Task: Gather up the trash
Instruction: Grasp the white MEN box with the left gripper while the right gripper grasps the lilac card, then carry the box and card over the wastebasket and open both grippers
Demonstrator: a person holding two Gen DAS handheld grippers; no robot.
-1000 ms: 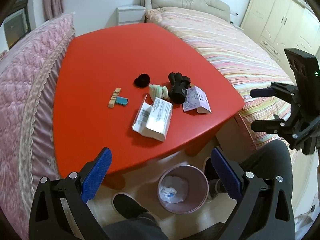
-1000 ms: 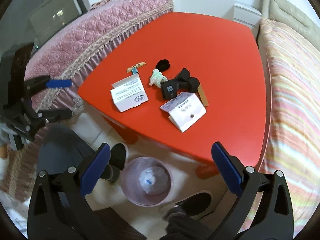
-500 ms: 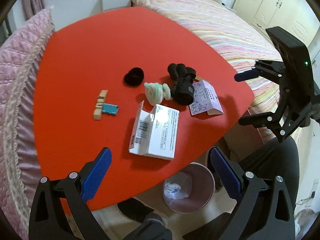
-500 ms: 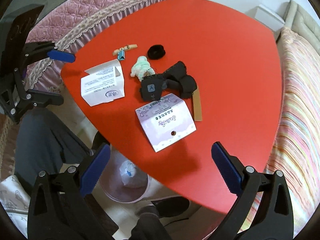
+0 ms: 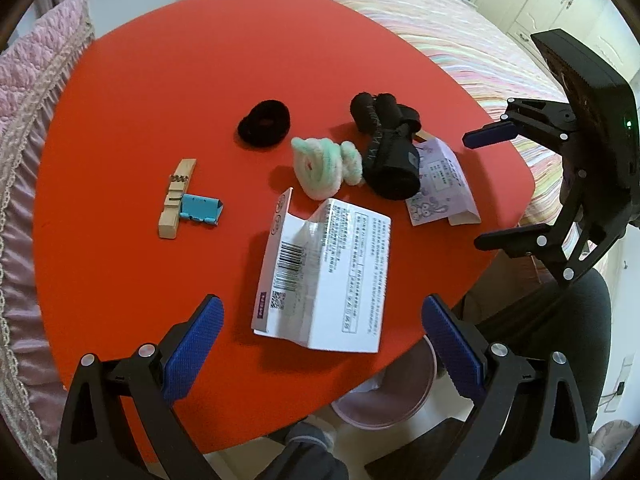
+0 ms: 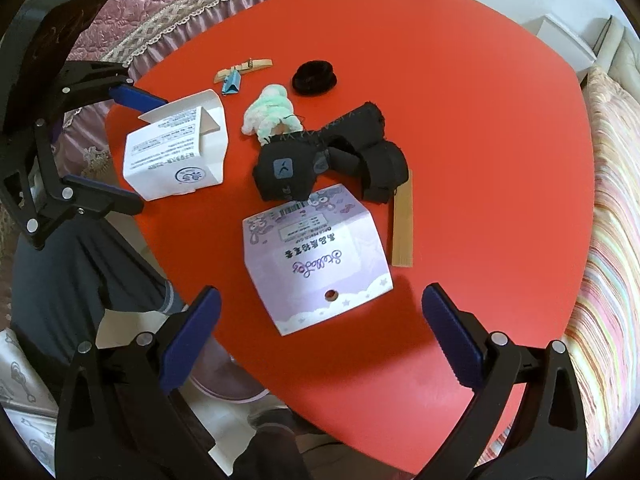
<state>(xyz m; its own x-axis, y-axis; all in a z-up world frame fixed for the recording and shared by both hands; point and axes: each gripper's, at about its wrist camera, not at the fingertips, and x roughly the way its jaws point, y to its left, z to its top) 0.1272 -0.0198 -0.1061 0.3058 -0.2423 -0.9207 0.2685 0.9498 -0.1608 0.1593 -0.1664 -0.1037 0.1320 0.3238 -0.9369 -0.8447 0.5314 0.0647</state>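
Left tongs [image 5: 322,334]: spread wide, holding nothing and touching nothing, poised above the near edge of the red tabletop [image 5: 120,160]. The white printed carton [image 5: 326,270] lies flat just ahead of them, in line with the gap between the blue pads [image 5: 192,346]; its flap is open at the far end.

On the tabletop, left to right in the left wrist view:
- a wooden clothespin [image 5: 176,200] with a small blue clip [image 5: 199,210] touching its side;
- a black hair tie [image 5: 264,123], apart from the rest;
- a pale green and white fuzzy bundle [image 5: 322,166], just beyond the white carton;
- a black fabric bundle [image 5: 388,148], touching the fuzzy bundle and overlapping the lilac cartoon-printed carton [image 5: 440,184] near the right edge.

A pink waste bin [image 5: 390,400] stands on the floor below the near edge, partly hidden by the tabletop.

Right tongs [image 6: 320,334]: likewise spread wide, empty, in contact with nothing. In the right wrist view the lilac carton [image 6: 316,264] lies directly ahead of them, near the edge. A flat wooden stick [image 6: 403,230] lies beside it, one end under the black fabric [image 6: 332,160].

A striped bed [image 5: 440,28] borders the right side.
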